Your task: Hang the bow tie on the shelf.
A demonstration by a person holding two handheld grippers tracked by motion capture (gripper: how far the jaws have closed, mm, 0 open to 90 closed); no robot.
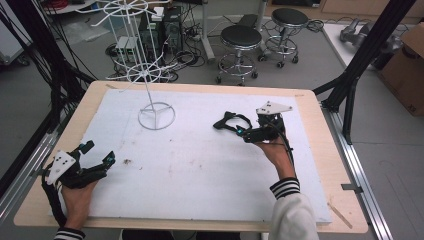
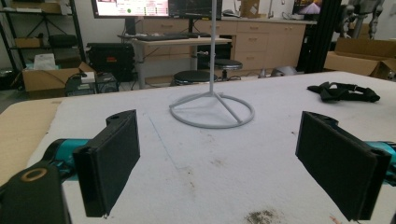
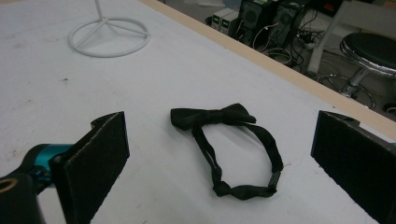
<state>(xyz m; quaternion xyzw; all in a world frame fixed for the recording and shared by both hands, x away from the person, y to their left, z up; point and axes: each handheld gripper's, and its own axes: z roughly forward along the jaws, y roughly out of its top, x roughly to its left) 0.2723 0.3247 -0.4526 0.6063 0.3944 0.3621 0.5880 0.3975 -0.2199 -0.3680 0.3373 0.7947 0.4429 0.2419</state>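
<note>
my left gripper (image 1: 97, 154) sits at the near left corner of the desk (image 1: 60, 127), jaws spread wide with nothing between them; ahead of those jaws, in the left gripper view, stands the white wire stand (image 2: 212, 109) on its ring base, and well off to their right the bow tie (image 2: 343, 91) shows as a dark heap.

my right gripper (image 1: 235, 125) is the one working. its jaws are wide open too, holding nothing, and the bow tie (image 3: 229, 142) lies flat on the white mat (image 3: 42, 70) just ahead of them, roughly centred in the gap, the bow at the far end and the strap looping back toward me.

i judge it light, limp fabric: it will sag and dangle once lifted, and the thin strap could slide out of a pinch. the knot at the middle of the bow looks the thickest, firmest part, so i'd close there, or else low across both runs of the strap. the clasp nearest the jaws looks small; i'd avoid squeezing it.
</note>
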